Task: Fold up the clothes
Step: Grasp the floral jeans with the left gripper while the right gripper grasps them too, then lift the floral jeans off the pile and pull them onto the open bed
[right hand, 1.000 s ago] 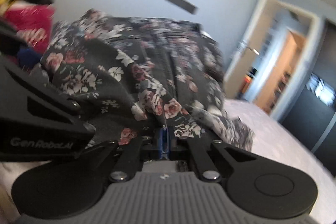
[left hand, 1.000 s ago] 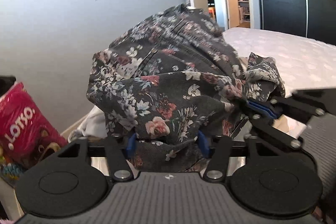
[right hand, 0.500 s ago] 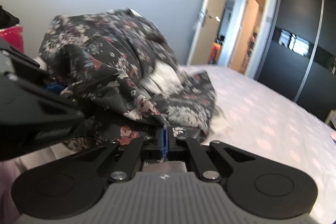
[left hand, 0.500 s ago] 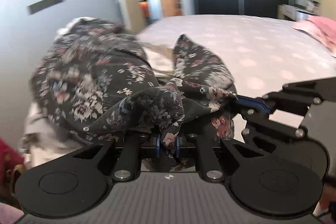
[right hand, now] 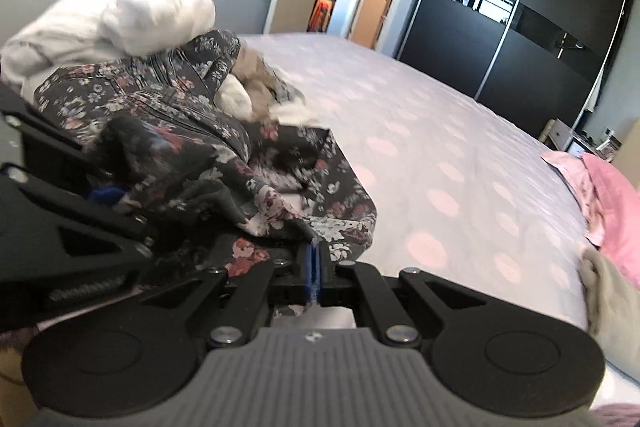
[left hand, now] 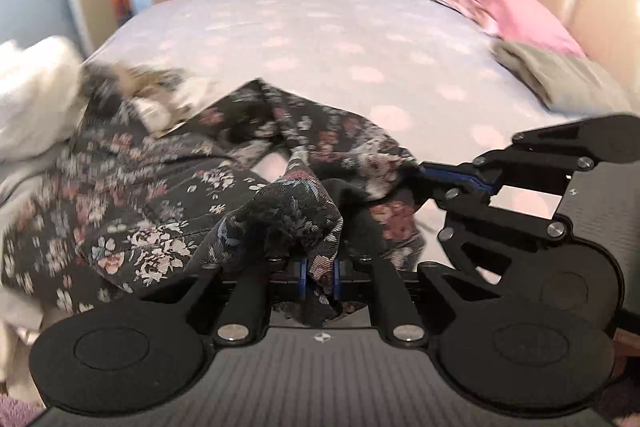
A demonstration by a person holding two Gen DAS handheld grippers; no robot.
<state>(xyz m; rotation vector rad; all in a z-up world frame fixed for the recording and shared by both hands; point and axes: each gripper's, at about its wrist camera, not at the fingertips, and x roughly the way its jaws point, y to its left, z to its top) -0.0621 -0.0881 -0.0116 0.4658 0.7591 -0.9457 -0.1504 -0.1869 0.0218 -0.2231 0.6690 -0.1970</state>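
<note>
Both grippers, left [left hand: 319,277] and right [right hand: 313,269], have their fingers clamped on the floral garment [left hand: 160,211], which trails over the bed [left hand: 320,39] beside white laundry [right hand: 132,15].

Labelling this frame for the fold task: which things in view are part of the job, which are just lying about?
In the job:
- floral garment, pinched at two spots
- left tongs, shut on a bunch of it
- right tongs, shut on its edge
- bed, where it is being brought

Lying about:
- white clothes pile
- pink pillow
- beige cloth
- wardrobe
</note>
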